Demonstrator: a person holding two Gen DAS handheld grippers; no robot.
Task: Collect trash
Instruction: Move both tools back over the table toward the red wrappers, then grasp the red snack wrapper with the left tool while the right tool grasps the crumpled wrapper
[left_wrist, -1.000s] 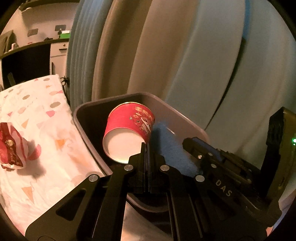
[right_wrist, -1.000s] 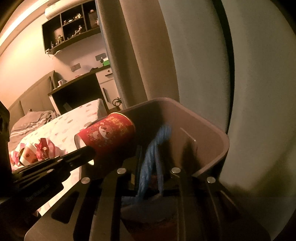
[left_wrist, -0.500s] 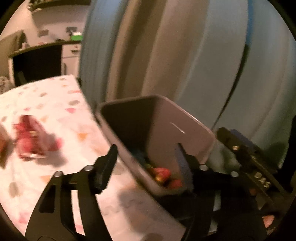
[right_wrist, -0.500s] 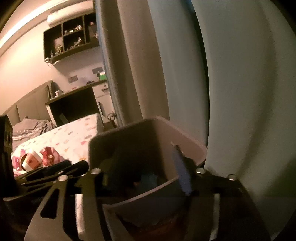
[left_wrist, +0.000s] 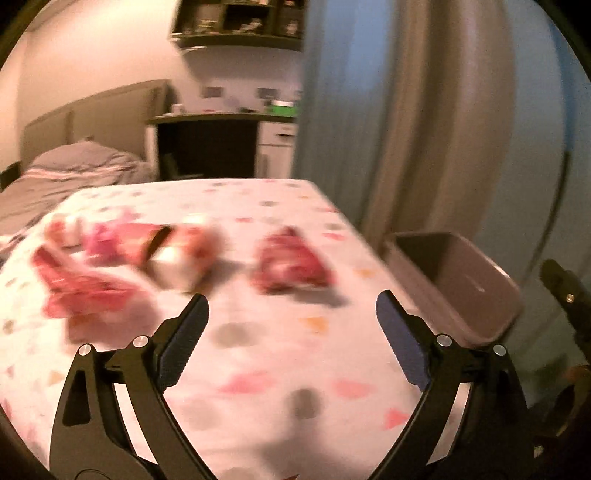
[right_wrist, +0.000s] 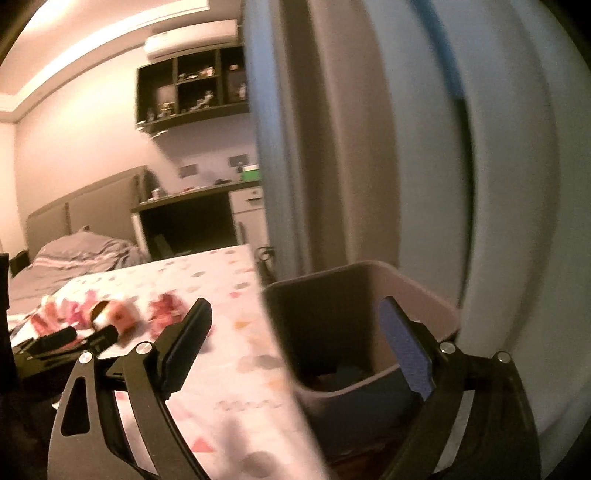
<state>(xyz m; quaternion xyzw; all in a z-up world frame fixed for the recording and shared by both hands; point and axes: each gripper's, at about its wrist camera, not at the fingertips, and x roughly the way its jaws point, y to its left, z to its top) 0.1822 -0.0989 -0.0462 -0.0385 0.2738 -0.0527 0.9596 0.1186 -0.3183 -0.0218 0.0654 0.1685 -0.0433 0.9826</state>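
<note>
My left gripper (left_wrist: 291, 317) is open and empty above the patterned tablecloth (left_wrist: 258, 354). Blurred red wrappers (left_wrist: 291, 266) and a paper cup (left_wrist: 177, 262) lie ahead of it on the table. My right gripper (right_wrist: 295, 332) is open and empty over the grey trash bin (right_wrist: 362, 280), which stands beside the table's right edge. The bin also shows in the left wrist view (left_wrist: 461, 280). Dark items lie inside the bin; I cannot tell what they are. The left gripper's fingers (right_wrist: 70, 336) show at the left of the right wrist view.
Curtains (right_wrist: 369, 147) hang right behind the bin. A bed (left_wrist: 74, 173), a dark desk (left_wrist: 207, 147) and wall shelves (right_wrist: 192, 92) stand beyond the table. More red trash (left_wrist: 85, 291) lies at the table's left.
The left gripper let go of the red cup into the bin, opened and swung left toward the table's trash. The right gripper opened and pulled back from the bin.
</note>
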